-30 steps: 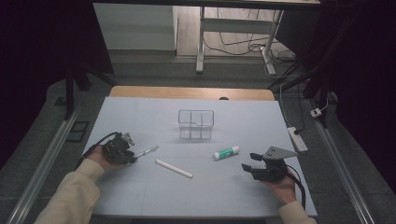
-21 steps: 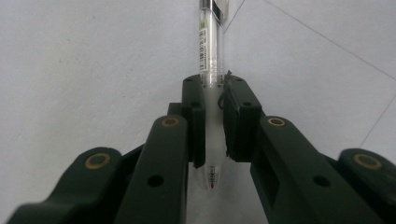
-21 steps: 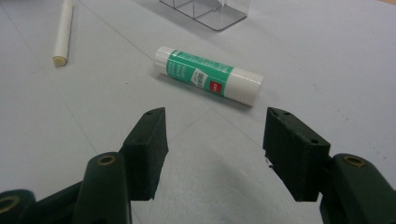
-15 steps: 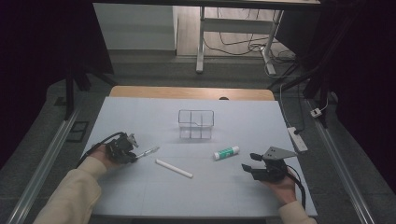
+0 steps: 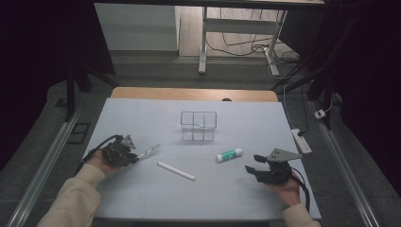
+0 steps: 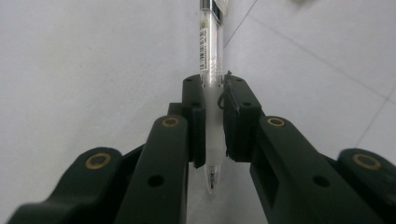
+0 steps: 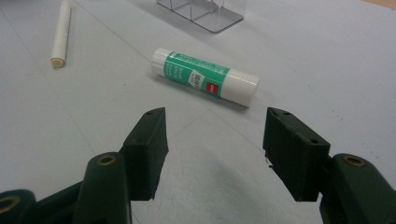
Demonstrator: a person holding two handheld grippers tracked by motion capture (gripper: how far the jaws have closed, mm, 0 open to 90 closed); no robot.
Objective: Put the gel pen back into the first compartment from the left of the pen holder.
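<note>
The pen (image 6: 211, 70) is being pinched between the pads of the left gripper (image 6: 214, 119), near its tip end, with the barrel running away from the jaws and the clip end pointing out over the table (image 5: 142, 113). In the high view the left gripper (image 5: 119, 153) is being held at the table's left side, and the pen (image 5: 148, 151) is sticking out to its right, low over the sheet; whether it is already being lifted clear cannot be told. The jaws have just been closing on it, so the grasp is being judged as done and the carrying as not yet begun.

The right gripper (image 7: 214, 140) is being held with its jaws spread and nothing between them, just short of the glue stick (image 7: 205, 77), which is lying untouched on the sheet. The chalk (image 5: 176, 170) is lying between the two hands, also untouched. The clear box (image 5: 198, 126) is standing empty farther back in the middle.

If the box is being filled, as seems likely, all three items are still waiting to go in.
</note>
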